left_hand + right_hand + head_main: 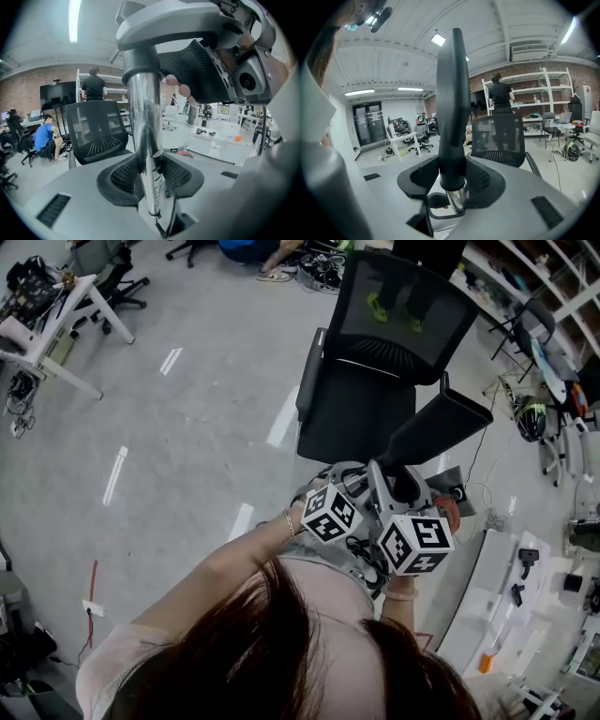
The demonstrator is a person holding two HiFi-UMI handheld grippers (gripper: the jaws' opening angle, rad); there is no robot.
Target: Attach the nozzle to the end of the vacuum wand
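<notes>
The nozzle (452, 108), a long dark piece, is held in front of the person's chest, above the floor (178, 437). In the head view it is seen to widen into a flat wedge that is directed away from the person, toward a black office chair (375, 362). Its round lower collar is seated over the end of the vacuum wand (146, 140), a shiny metal tube. A short part of this tube is seen coming out below the collar in the right gripper view.

The right gripper (452, 180) is closed on the nozzle. The collar is clamped between the two black meshed pads, and the nozzle rises upright from the jaws. The left gripper (151, 176) is closed on the wand. The tube is pressed between its pads and runs up from them toward the grey body of the right gripper, which fills the upper right of the left gripper view. Some fingertips (180, 88) are seen just beside that body. In the head view the two marker cubes are found just beside each other, the left one a little higher in the picture.

Around this, a white desk (56, 310) is placed at the far left of the room, and white tables (492, 601) are at the right. A person in black (501, 96) is standing at a shelf (548, 93) behind the chair, and a person in blue (44, 138) is seated at the left.
</notes>
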